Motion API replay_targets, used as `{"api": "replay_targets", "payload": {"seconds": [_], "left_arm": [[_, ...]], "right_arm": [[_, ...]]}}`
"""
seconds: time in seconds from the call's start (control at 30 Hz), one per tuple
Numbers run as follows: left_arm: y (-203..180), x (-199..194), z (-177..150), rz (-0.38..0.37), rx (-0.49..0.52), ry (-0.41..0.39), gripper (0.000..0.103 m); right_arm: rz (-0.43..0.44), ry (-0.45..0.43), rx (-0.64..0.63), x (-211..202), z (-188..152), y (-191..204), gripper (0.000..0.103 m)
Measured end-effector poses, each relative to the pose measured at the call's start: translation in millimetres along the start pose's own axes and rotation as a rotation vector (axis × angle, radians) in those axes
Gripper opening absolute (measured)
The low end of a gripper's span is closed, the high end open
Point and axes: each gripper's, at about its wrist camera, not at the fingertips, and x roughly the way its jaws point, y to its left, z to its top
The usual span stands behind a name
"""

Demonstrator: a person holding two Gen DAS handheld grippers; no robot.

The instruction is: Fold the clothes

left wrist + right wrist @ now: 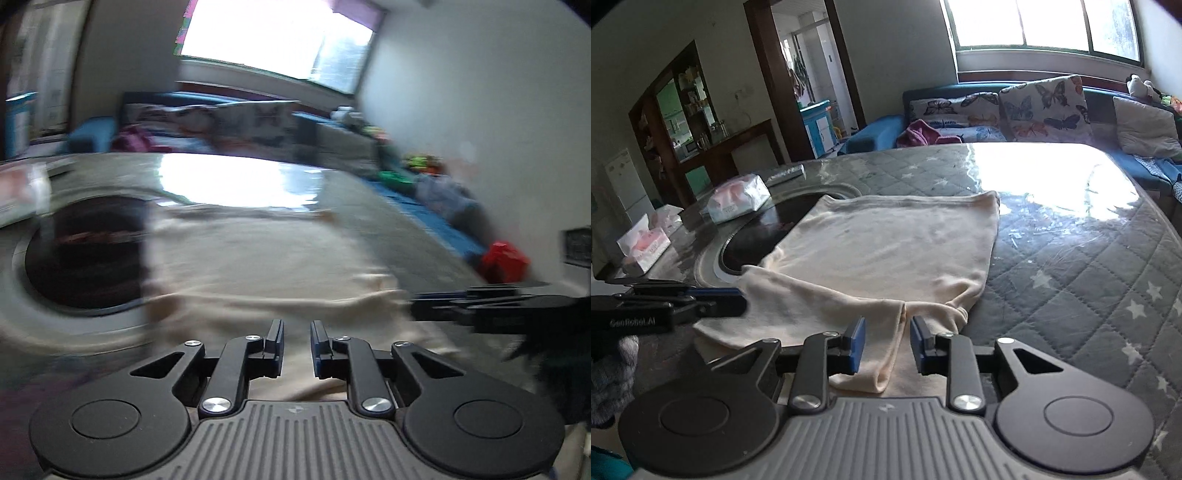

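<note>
Cream garment flat on quilted table cover, far hem toward 12 o'clock, near part bunched at 6. Looks like a top w/ sleeves; exact type unclear. One sleeve folded inward across near edge, running 9 to 6 o'clock in right wrist view. Second cuff end lying between right jaws, not pinched.

Right gripper: narrow gap, nothing held, hovering over near edge of cloth. Left gripper: also narrow gap, empty, above cloth; left view motion-blurred, contact w/ fabric can't be told. Left gripper visible at 9 o'clock in right view, tips over the sleeve.

Progress est.: early-mid. Garment spread, sleeve(s) apparently tucked in. Left: body folds, squaring up. Dark round inset in table partly under cloth at 10 o'clock. Tissue packs at 10, well apart from cloth.
</note>
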Motion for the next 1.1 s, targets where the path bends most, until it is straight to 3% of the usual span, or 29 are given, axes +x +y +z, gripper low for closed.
{"api": "replay_targets", "payload": {"seconds": [0.13, 0.33, 0.43, 0.53, 0.7, 0.9, 1.1], "left_arm": [[26, -4, -6, 0.071, -0.035, 0.002, 0.017], [38, -5, -17, 0.091, -0.045, 0.017, 0.015], [37, -6, -17, 0.095, -0.037, 0.011, 0.015], [40, -7, -18, 0.090, -0.041, 0.009, 0.015], [40, -8, -12, 0.084, -0.045, 0.015, 0.015], [24, -6, 12, 0.034, 0.006, -0.028, 0.015], [16, 30, 25, 0.046, 0.038, -0.003, 0.015]], "right_arm": [[-0.008, 0.010, 0.009, 15, 2, 0, 0.026], [-0.012, 0.025, 0.021, 34, 5, 1, 0.026], [-0.039, 0.011, -0.002, 37, 7, 6, 0.013], [-0.070, -0.008, -0.020, 36, 8, 11, 0.009], [-0.127, 0.010, -0.045, 40, 4, 7, 0.010], [-0.081, -0.023, -0.154, 18, 9, 25, 0.017], [-0.030, 0.039, -0.286, 15, -2, 44, 0.018]]}}
